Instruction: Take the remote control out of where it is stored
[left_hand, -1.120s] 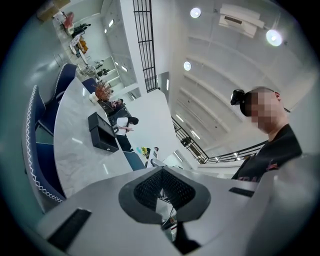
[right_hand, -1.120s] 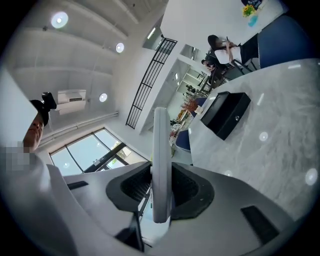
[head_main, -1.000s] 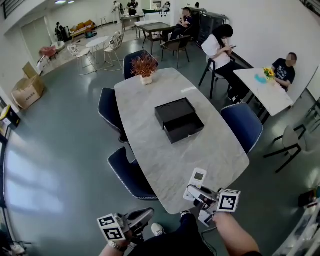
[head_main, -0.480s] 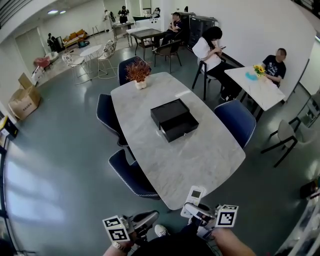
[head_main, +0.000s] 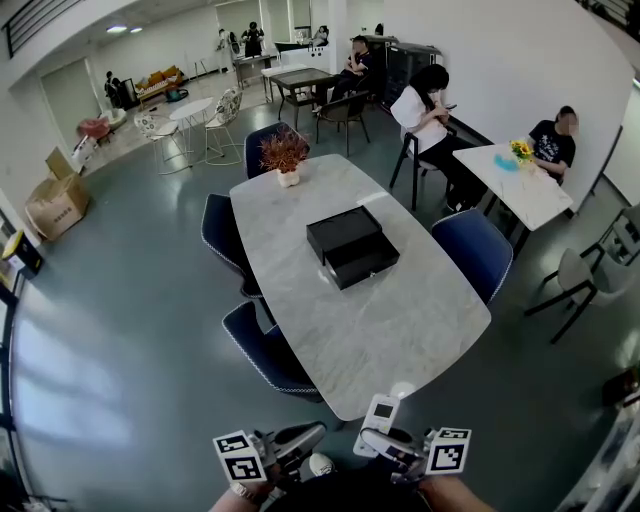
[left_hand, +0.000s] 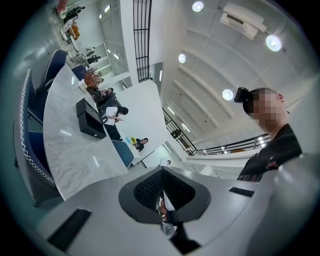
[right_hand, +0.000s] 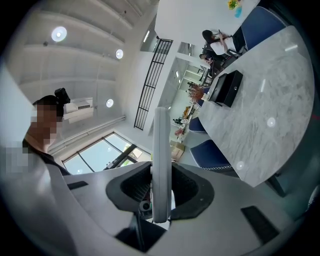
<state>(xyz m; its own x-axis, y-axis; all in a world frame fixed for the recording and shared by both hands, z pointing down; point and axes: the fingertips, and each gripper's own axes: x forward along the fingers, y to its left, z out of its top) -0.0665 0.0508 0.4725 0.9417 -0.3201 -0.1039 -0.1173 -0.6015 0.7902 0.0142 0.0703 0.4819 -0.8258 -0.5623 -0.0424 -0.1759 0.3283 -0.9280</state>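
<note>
The white remote control (head_main: 377, 421) with a small screen is held off the near end of the marble table (head_main: 340, 300), below its edge in the head view. My right gripper (head_main: 378, 440) is shut on the remote control; in the right gripper view it shows edge-on as a white bar (right_hand: 161, 165) between the jaws. The black storage box (head_main: 352, 247) sits mid-table with its drawer pulled out toward me. My left gripper (head_main: 305, 437) hangs low at the bottom left, jaws shut with nothing held (left_hand: 164, 212).
Blue chairs (head_main: 262, 347) stand around the table, one more at the right (head_main: 472, 250). A potted dried plant (head_main: 285, 156) sits at the table's far end. People sit at a white table (head_main: 520, 180) to the right; more furniture stands far behind.
The remote and my right gripper have drawn back from the table edge toward my body. The view has pulled away from the table; the box looks the same.
</note>
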